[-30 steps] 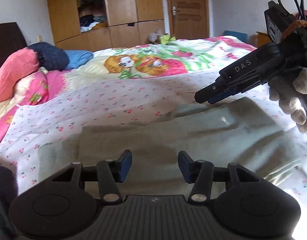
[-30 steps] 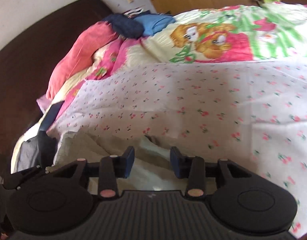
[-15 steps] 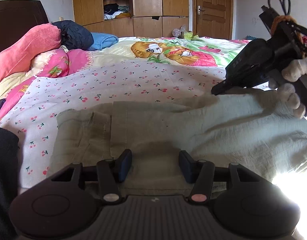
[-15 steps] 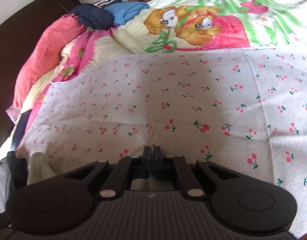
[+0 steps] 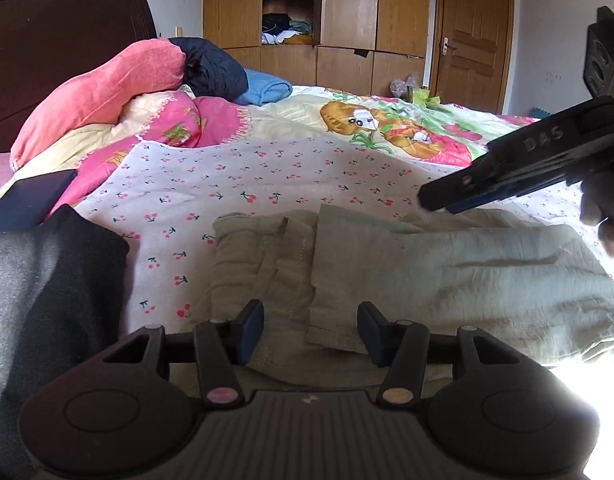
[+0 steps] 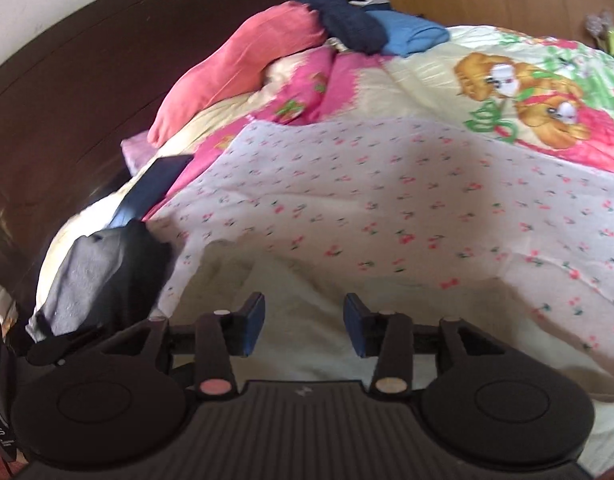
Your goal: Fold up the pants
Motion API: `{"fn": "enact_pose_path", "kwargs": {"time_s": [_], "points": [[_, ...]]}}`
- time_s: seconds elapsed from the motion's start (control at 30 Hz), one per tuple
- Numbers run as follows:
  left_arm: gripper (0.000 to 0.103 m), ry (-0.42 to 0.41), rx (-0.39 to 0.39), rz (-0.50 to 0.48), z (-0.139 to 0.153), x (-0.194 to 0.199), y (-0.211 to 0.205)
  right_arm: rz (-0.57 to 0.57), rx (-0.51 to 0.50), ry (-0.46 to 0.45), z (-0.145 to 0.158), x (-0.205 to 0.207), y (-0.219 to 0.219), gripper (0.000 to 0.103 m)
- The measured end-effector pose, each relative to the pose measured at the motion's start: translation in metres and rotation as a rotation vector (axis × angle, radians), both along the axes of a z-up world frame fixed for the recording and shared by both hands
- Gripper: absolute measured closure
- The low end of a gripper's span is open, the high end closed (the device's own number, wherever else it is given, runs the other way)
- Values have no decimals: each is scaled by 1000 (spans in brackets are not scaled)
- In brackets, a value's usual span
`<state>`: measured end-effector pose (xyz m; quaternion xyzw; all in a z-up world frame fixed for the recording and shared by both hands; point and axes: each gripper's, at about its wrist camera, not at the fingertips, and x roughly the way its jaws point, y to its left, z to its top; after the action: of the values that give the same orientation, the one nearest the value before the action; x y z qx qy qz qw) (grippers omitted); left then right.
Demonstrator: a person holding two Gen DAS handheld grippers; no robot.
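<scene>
Pale green-grey pants (image 5: 407,264) lie folded on the cherry-print sheet (image 5: 267,176), waistband end to the left, a folded layer on top to the right. My left gripper (image 5: 310,330) is open and empty, low over the near edge of the pants. My right gripper (image 5: 439,202) shows from the side above the far edge of the pants. In the right wrist view the right gripper (image 6: 303,328) is open and empty above the pants (image 6: 307,304), which look washed out and blurred.
A dark grey garment (image 5: 47,280) lies left of the pants. Pink, navy and blue pillows (image 5: 107,92) are piled at the dark headboard (image 5: 67,40). A cartoon-print quilt (image 5: 387,128) covers the far bed. Wardrobes and a door stand behind.
The right gripper shut half a second ago and is open again, lifted off the pants. The left gripper has pulled back and stayed open. The pants now lie folded over.
</scene>
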<state>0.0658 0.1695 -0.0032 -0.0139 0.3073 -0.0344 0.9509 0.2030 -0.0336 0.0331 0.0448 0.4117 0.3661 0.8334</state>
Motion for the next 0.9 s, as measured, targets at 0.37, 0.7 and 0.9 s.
{"fn": "enact_pose_path", "kwargs": {"time_s": [0.37,0.7,0.9], "points": [[50,4,-16,-74,-9,-2,-12,31,-107,142,-23,-11,81,59],[86,-19,-94,-44,-4,-11,11,-30,-106,187,-26,-15,89,101],[85,-65,-129,-14,12,-27,32,0,-19,124,2,-28,103,101]]}}
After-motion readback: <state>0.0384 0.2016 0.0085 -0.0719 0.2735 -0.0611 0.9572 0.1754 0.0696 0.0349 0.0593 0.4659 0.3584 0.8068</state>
